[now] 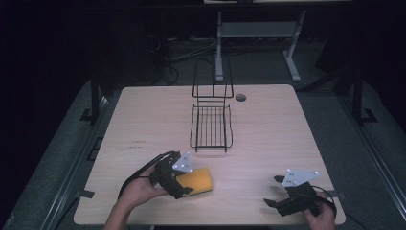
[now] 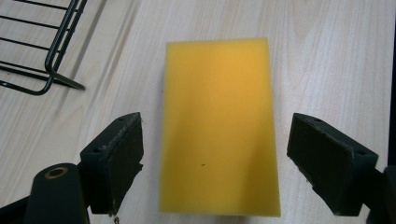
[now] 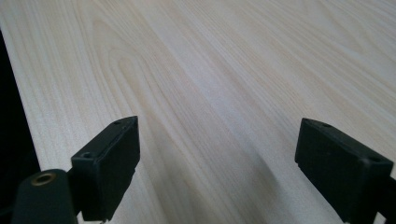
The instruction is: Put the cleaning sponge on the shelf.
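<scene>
- Your left gripper (image 2: pixel 212 163) is spread wide and grasps nothing; the yellow sponge (image 2: pixel 218 126) lies flat on the table (image 2: pixel 327 56) between its jaws, apart from both pads.
- The sponge's long axis runs straight ahead of the claw, so the jaws face its long sides.
- Your right gripper (image 3: pixel 217 168) is also spread, over bare wood, well apart from the sponge.
- The wire rack (image 1: pixel 211 125) stands ahead and left of your left claw.
</scene>
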Demonstrator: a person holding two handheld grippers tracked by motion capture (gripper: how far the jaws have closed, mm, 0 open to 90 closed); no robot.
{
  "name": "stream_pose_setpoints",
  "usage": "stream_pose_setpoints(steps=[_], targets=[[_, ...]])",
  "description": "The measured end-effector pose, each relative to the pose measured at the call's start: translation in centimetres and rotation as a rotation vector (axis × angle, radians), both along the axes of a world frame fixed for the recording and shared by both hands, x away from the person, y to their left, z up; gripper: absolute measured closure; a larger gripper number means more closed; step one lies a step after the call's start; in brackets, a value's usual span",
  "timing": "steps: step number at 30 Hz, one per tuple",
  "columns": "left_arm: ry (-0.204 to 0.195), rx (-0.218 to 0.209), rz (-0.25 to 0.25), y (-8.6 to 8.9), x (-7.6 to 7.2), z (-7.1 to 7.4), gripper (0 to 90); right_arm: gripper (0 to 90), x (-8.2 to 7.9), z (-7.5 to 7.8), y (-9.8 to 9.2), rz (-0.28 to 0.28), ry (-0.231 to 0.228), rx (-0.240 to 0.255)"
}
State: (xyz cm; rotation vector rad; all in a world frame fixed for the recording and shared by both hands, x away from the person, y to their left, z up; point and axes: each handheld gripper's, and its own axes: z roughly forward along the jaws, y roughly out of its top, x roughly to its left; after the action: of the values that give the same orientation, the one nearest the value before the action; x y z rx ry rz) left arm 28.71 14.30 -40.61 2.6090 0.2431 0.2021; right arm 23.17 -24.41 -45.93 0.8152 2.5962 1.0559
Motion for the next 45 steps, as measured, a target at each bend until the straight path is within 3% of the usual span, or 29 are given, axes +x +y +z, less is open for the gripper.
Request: stream_pose_setpoints(steps=[32, 45], targets=[[0.061, 0.045, -0.015, -1.4, 1.3, -1.3, 16.7, 13.7, 0.0, 0.1, -0.3, -0.001, -0.006, 0.018], [0.081, 0.042, -0.016, -1.6, 1.0, -1.3, 16.8, 13.7, 0.1, 0.0, -0.4, 0.004, -0.007, 0.024]])
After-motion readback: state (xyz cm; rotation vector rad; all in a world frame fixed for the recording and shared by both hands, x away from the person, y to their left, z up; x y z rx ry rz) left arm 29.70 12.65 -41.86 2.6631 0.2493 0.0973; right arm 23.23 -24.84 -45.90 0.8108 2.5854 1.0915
